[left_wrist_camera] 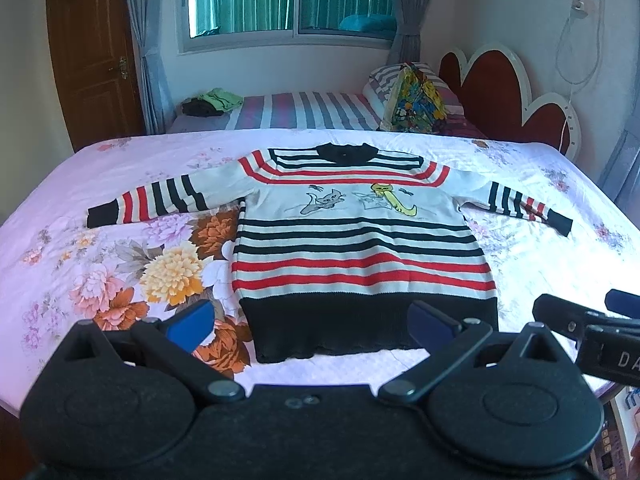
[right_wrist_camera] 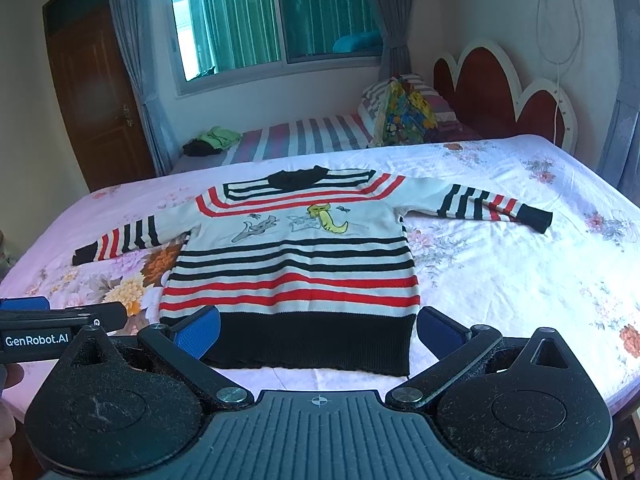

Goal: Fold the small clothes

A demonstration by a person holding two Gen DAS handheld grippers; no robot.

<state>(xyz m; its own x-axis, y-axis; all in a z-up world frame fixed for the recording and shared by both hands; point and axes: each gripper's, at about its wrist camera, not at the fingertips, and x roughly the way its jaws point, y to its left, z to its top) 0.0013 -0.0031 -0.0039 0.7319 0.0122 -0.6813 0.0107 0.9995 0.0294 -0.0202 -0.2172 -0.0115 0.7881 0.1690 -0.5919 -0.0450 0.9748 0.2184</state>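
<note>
I see the bed (left_wrist_camera: pixel 100 184) w/ floral sheet, its near edge cut off behind both tools. Sweater (left_wrist_camera: pixel 360 248) lies flat, sleeves spread, hem nearest me. Left gripper (left_wrist_camera: pixel 316 320) and right gripper (right_wrist_camera: pixel 318 332) tilt down over the hem, jaws wide, nothing gripped. Far clothes pile (left_wrist_camera: pixel 212 102) indistinct.

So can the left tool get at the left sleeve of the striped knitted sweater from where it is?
Probably yes: the left tool is open, and nothing lies on the sleeve.
</note>
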